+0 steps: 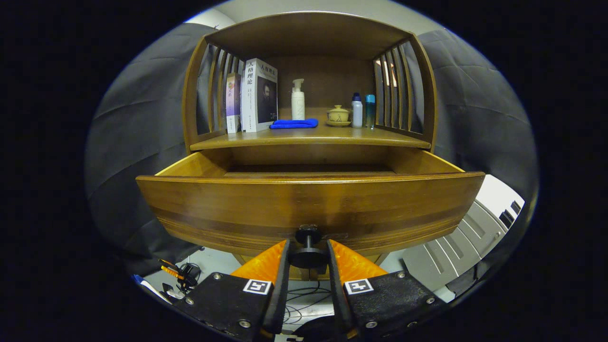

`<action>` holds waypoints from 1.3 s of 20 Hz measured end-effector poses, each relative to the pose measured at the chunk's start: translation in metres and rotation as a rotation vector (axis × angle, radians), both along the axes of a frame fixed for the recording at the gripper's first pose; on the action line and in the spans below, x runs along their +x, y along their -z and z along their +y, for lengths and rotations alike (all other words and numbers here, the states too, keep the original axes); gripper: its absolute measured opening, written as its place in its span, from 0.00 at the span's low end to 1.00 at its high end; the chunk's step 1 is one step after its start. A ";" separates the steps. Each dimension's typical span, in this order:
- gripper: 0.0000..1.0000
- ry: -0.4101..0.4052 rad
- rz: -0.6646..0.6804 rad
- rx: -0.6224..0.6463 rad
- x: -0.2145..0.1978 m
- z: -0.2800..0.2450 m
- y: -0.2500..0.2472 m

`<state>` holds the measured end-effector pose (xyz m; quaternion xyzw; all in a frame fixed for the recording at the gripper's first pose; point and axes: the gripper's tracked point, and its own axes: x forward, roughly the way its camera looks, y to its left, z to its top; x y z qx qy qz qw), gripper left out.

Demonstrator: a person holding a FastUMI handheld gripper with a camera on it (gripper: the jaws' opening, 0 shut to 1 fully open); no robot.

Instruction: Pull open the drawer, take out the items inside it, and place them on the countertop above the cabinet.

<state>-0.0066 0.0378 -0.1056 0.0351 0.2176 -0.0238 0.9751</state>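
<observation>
Gripper clamped on drawer knob: one finger on each side of knob disc, both touching it, grip set at knob level for a straight pull along the slide axis. Drawer drawn well out of cabinet, front panel close ahead of fingers, side walls running back under countertop.

Countertop already carrying several items, kept toward the back so the front strip stays free for placement: two upright books at left against the slatted side, folded blue cloth lying flat, white pump bottle behind cloth, lidded ceramic cup on saucer, two small bottles near the right slats.

Drawer interior mostly hidden: front panel blocks the floor, with upper inner walls and far edge alone visible. Contents not determinable. Judged stage: opening done or nearly done, retrieval not yet begun. Cables and equipment below drawer too small to identify.
</observation>
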 end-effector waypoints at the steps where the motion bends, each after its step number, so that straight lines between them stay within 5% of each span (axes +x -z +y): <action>1: 0.42 -0.001 -0.001 0.001 -0.004 0.001 0.000; 12: 0.46 -0.034 -0.038 -0.004 -0.029 0.003 -0.007; 14: 0.52 -0.033 -0.104 0.017 -0.031 0.000 -0.025; 17: 0.81 -0.020 -0.264 0.067 -0.034 -0.004 -0.068; 26: 0.92 0.027 -0.363 0.035 -0.012 -0.028 -0.135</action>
